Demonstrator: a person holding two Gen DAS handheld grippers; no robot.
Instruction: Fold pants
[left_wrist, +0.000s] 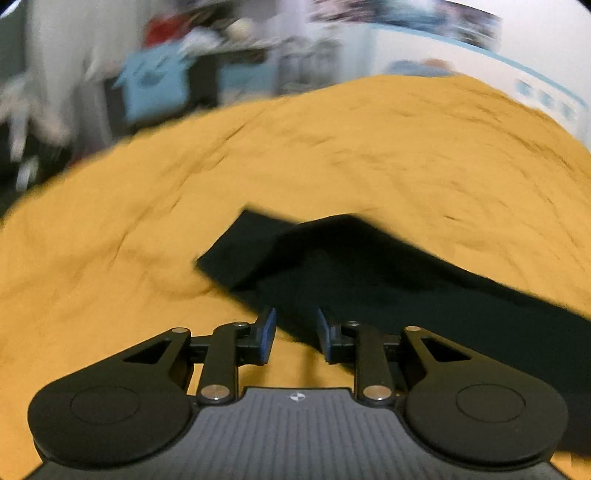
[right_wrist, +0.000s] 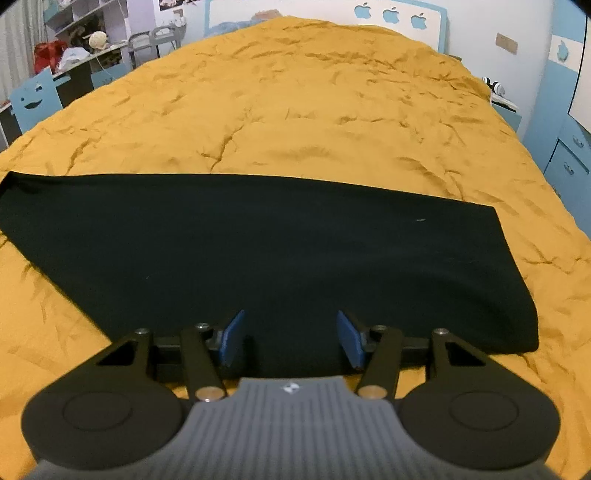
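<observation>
Black pants lie flat on a mustard-yellow bedspread, folded lengthwise into a long band. In the left wrist view the pants run from the middle to the lower right, and one end is lifted into a fold. My left gripper is open over the near edge of the pants, holding nothing. My right gripper is open wide just above the pants' near edge, holding nothing.
The bed fills both views. A blue headboard with apple cut-outs stands at the far end. A blue chair and a cluttered desk stand at the left. Blue drawers stand at the right.
</observation>
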